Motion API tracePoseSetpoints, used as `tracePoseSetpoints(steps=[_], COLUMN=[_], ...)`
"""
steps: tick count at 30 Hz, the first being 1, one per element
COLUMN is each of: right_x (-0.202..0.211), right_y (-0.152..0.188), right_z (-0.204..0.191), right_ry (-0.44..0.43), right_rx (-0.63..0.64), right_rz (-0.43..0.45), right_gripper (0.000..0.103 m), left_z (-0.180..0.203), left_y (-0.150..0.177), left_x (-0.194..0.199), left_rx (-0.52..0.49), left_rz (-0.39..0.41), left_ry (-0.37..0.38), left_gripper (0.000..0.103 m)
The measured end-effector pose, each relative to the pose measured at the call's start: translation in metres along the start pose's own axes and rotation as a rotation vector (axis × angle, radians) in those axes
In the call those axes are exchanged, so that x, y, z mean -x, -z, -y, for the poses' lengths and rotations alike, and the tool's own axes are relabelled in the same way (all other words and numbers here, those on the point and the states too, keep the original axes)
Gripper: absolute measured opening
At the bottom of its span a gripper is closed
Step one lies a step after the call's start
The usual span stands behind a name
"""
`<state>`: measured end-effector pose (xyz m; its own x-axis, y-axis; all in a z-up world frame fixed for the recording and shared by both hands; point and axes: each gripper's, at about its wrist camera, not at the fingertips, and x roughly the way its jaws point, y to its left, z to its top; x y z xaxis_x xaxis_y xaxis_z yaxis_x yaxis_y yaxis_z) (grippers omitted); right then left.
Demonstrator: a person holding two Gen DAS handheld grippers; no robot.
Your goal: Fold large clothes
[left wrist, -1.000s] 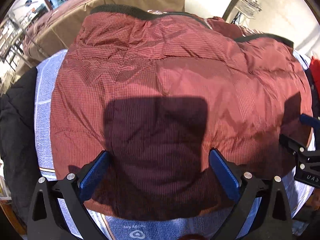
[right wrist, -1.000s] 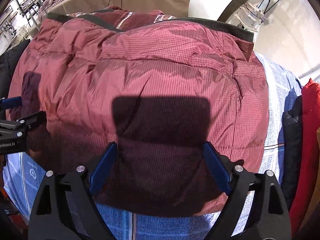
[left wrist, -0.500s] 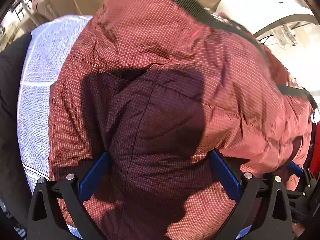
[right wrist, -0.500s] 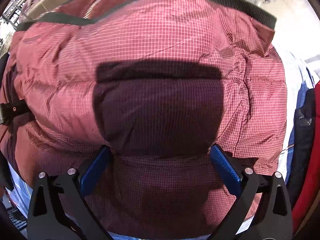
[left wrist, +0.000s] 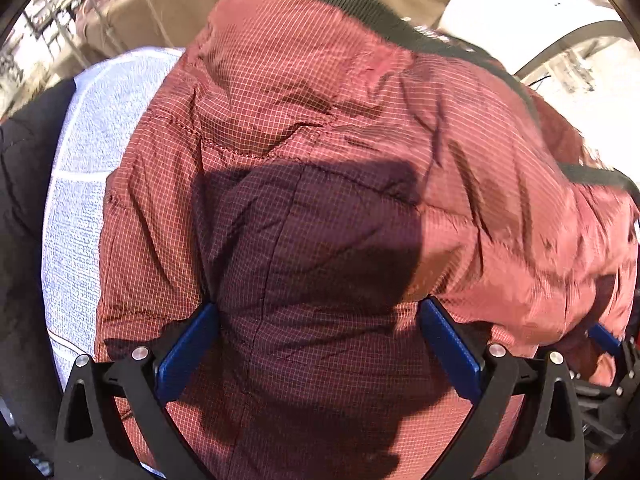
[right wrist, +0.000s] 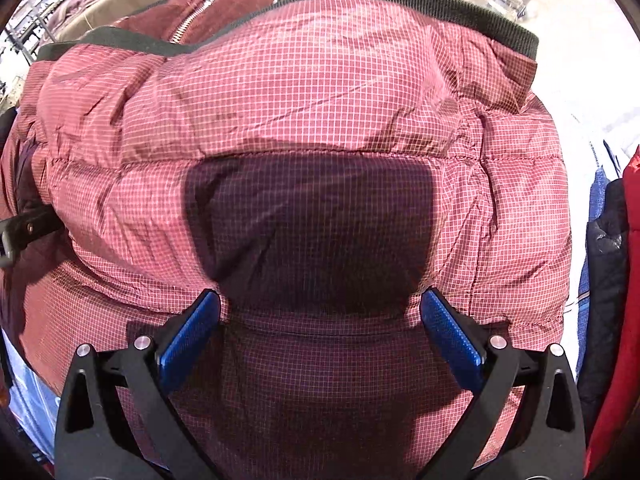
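1. The near edge of the jacket (left wrist: 320, 128) is cut off by the bottom of both wrist views, behind the gripper frames.
2. Most of the cloth (left wrist: 76, 208) under the jacket is covered; only strips at the sides are seen.
3. The right gripper (left wrist: 608, 344) is largely hidden behind a jacket fold in the left view.
4. The left gripper (right wrist: 20, 228) is cut by the left edge of the right view, only a black piece being shown.
5. The red garment (right wrist: 624, 320) is cropped at the right edge.
6. The shelves (left wrist: 44, 20) at far left are blurred.
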<state>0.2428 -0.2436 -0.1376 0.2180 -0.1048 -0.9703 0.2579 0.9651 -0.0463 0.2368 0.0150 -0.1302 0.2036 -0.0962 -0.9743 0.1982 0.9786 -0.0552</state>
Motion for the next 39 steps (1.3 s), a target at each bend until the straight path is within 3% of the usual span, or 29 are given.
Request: tracePoseSetpoints(steps=[5,9,15,18,21,26,33,36,37,39], right_x=[0.005,0.011,0.029,0.039,0.052,0.077,0.094,0.116,0.121,0.121], right_y=[0.011,0.026,0.046,0.060,0.080,0.135,0.186,0.192,0.189,0.189], right_z=[-0.001,-0.007,0.003,0.000,0.000,0.004,0.016,0.041,0.052,0.072], right_ry=[-0.011,-0.020,-0.037,-0.032,-0.035,-0.044,-0.056,-0.077,-0.093,-0.143], right_rx=[0.010,0.026,0.050,0.054,0.016,-0.037,-0.027,-0.094,-0.121,-0.180], right_rz=[0.003,0.007,0.020,0.006,0.009,0.086,0.095,0.177,0.193,0.185], right_gripper=[0.099,0.099,0.099,0.099,0.099,0.099,0.098,0.098,0.098,0.098], left_z=[0.015,0.014,0.016,0.006,-0.015,-0.029,-0.039,-0.047,-0.043,-0.046], left_y=[0.025,0.042,0.094,0.121,0.149,0.185,0.214,0.219,0.207,0.208], left_x=[0.012,0.033,0.063,0.070,0.070,0.072,0.086,0.085,0.088,0.091], left_rx=[-0.118,-0.058,-0.077,-0.040,0.015,0.028,0.031,0.041,0.040,0.033], left_rz=[-0.010,-0.021,0.042,0.039,0.017,0.001,0.012,0.011,0.010,0.008], left_ry=[-0.032,-0.037,-0.021,-0.017,-0.009,-0.036,-0.019,-0.010,-0.009,-0.006], left_gripper=[0.098,0.097,0.097,0.097,0.097,0.097,0.097,0.097,0.097,0.097])
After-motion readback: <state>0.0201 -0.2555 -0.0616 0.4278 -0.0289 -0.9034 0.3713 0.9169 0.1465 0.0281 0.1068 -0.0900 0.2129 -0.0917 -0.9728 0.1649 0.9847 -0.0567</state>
